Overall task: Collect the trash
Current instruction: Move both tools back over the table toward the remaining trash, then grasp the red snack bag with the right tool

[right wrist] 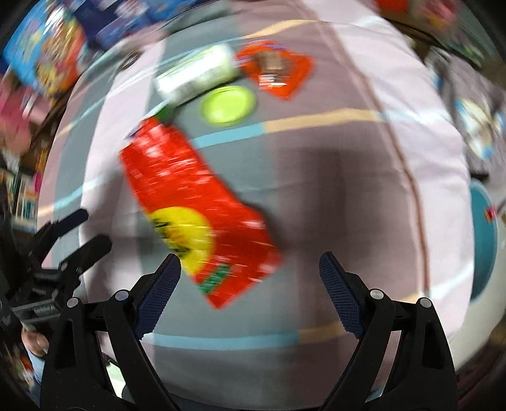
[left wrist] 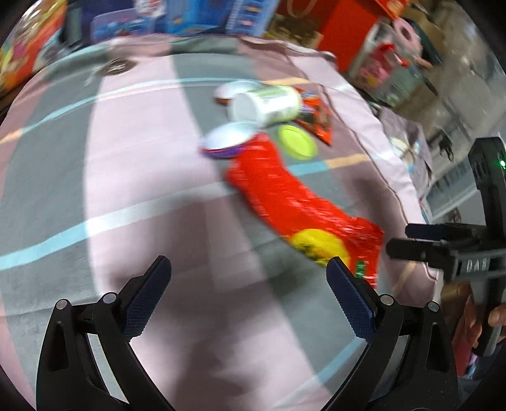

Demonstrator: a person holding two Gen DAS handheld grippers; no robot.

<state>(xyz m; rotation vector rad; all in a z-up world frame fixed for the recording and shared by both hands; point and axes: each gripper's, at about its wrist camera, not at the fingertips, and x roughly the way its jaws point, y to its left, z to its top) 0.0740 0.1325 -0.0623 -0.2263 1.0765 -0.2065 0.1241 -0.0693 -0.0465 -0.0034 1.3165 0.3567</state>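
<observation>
A long red snack bag (left wrist: 284,196) (right wrist: 196,202) with a yellow patch lies across the striped cloth. Beyond it lie a white cylindrical tub (left wrist: 268,104) (right wrist: 196,76) on its side, a lime-green lid (left wrist: 297,140) (right wrist: 227,102), a white and purple bowl (left wrist: 226,139) and an orange wrapper (left wrist: 316,118) (right wrist: 278,71). My left gripper (left wrist: 249,272) is open above the cloth, the bag's near end by its right finger. My right gripper (right wrist: 249,268) is open too, with the bag's near end between its fingers but not pinched. Both views are motion-blurred.
The cloth (left wrist: 126,177) covers a table; its edge (left wrist: 408,196) falls away on the right. Colourful boxes (left wrist: 189,15) crowd the far side. A teal and white round container (right wrist: 484,240) shows at the right of the right wrist view.
</observation>
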